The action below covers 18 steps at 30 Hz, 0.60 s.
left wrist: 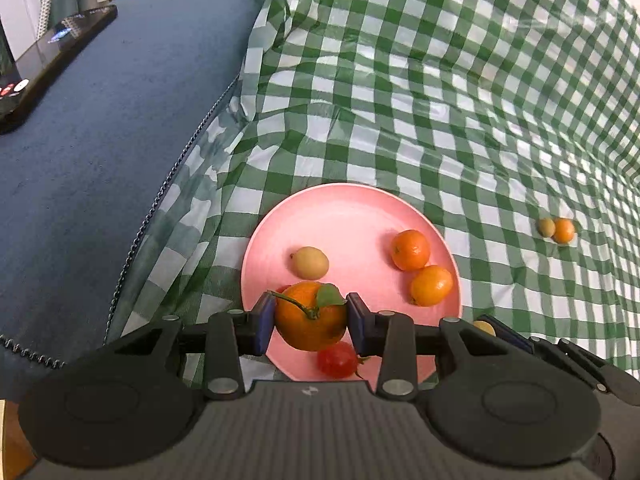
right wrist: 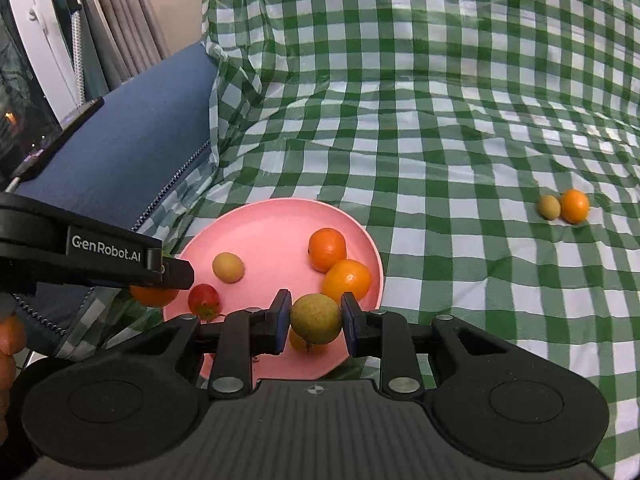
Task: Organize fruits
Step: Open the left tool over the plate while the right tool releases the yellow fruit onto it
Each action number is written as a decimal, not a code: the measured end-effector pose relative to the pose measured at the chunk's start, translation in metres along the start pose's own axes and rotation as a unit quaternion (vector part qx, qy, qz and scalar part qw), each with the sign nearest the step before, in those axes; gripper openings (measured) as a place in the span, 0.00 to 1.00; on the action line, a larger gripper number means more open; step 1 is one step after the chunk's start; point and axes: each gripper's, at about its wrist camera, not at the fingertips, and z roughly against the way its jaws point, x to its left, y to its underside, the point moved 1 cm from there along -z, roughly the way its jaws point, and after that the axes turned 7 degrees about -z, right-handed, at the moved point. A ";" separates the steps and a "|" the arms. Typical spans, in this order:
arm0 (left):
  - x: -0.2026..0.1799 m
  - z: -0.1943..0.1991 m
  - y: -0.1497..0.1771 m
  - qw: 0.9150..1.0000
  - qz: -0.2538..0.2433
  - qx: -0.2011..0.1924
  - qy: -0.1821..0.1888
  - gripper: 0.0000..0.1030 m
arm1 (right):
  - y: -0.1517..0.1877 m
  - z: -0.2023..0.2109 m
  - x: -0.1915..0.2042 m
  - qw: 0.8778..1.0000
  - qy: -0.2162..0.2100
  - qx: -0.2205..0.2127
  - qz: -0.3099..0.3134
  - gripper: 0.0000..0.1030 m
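Fruits gathered mostly on a pink plate point(left wrist: 352, 208) set on a green checked cloth point(left wrist: 440, 100). Left claw point(left wrist: 311, 318) clamped on a leafy stemmed orange point(left wrist: 310, 320), held over the plate's near-left part, blue pads point(left wrist: 264, 322) pressed to both sides. Right claw point(right wrist: 316, 320) closed on a yellowish-green round fruit point(right wrist: 316, 318) above the plate's near edge, with a small orange fruit point(right wrist: 298, 342) partly hidden beneath. Resting on the plate: a pale longan-like fruit point(left wrist: 309, 260) toward the left, a tangerine point(left wrist: 411, 250) touching a kumquat point(left wrist: 431, 285) on the right, a red strawberry-like fruit point(left wrist: 337, 359) near the front. Well apart on the cloth, far right: a small greenish fruit point(left wrist: 546, 227) touching a small orange one point(left wrist: 564, 231). Blue cushion point(left wrist: 100, 140) at left, carrying a dark phone point(left wrist: 48, 60).
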 end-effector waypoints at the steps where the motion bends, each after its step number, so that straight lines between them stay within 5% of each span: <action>1: 0.000 -0.003 -0.001 1.000 0.000 0.003 0.001 0.41 | -0.001 -0.004 0.000 1.000 0.000 0.003 -0.001 0.27; 16: -0.002 -0.037 -0.009 1.000 -0.015 0.021 -0.012 0.42 | -0.008 -0.029 -0.001 1.000 0.006 0.015 -0.006 0.27; 18: -0.001 -0.034 -0.009 1.000 -0.017 0.017 -0.014 0.60 | -0.010 -0.030 0.001 1.000 0.003 0.015 -0.012 0.28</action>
